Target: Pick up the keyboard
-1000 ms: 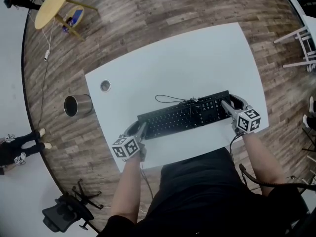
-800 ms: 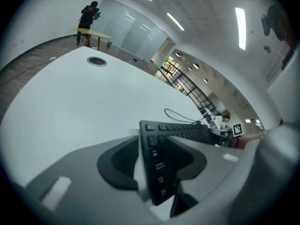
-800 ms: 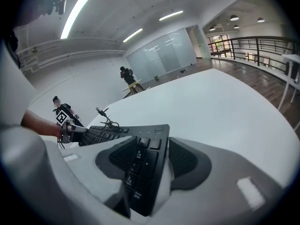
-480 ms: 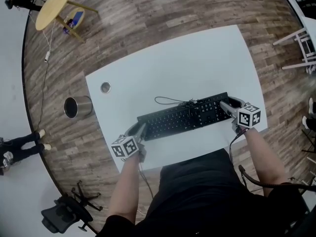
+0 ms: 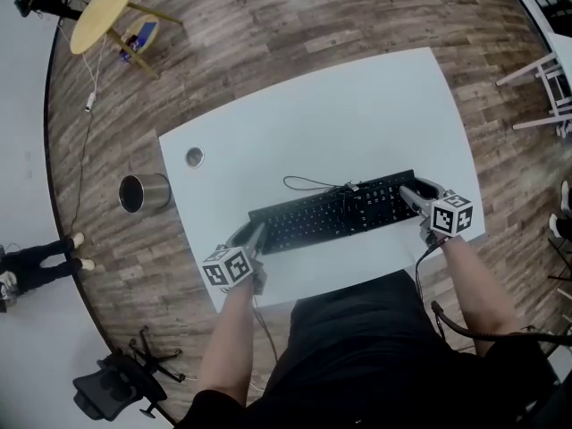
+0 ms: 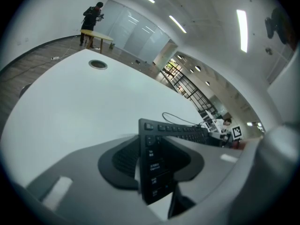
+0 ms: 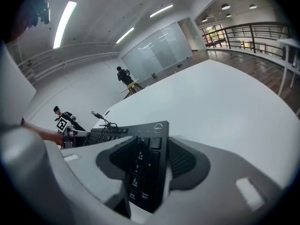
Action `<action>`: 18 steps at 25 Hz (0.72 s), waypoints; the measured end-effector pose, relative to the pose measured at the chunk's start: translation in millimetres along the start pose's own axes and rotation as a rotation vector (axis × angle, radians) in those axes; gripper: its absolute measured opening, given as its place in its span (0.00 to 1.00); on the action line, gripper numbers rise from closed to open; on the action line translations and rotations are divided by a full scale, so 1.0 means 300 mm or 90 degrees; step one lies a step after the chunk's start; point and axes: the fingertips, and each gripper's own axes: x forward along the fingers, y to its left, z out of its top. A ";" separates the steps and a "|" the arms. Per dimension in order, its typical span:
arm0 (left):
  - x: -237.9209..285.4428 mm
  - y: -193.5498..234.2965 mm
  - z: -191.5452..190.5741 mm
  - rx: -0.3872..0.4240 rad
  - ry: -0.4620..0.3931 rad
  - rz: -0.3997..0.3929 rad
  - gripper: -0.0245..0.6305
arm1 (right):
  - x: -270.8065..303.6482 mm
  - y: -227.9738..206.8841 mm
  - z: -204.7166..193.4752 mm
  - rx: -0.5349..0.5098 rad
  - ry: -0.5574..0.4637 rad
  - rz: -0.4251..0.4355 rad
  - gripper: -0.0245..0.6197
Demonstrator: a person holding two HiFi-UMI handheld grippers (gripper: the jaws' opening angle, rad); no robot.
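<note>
Just been closing the left gripper [image 5: 253, 233] jaws, now pinching the black keyboard [image 5: 331, 211] by its left end; right end pinched in the right gripper [image 5: 413, 189] jaws. Lying flat near the front edge of the smooth white surface [image 5: 357, 105], same spot as before. Thin looped cable [image 5: 308, 182] just behind; round metal bin [image 5: 141, 192] off to the side.

Metal bin [image 5: 141, 192] nr white table [image 5: 357, 114]

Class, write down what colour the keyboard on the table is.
Black. The keyboard shows best in the head view, dark against the white table.
</note>
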 end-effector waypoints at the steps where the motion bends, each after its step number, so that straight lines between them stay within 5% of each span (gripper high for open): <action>1: -0.002 -0.005 0.003 0.003 -0.001 0.000 0.23 | -0.005 0.001 0.001 -0.001 -0.004 -0.001 0.35; 18: -0.075 -0.068 0.072 0.032 -0.038 -0.005 0.24 | -0.074 0.060 0.099 -0.020 -0.078 0.013 0.35</action>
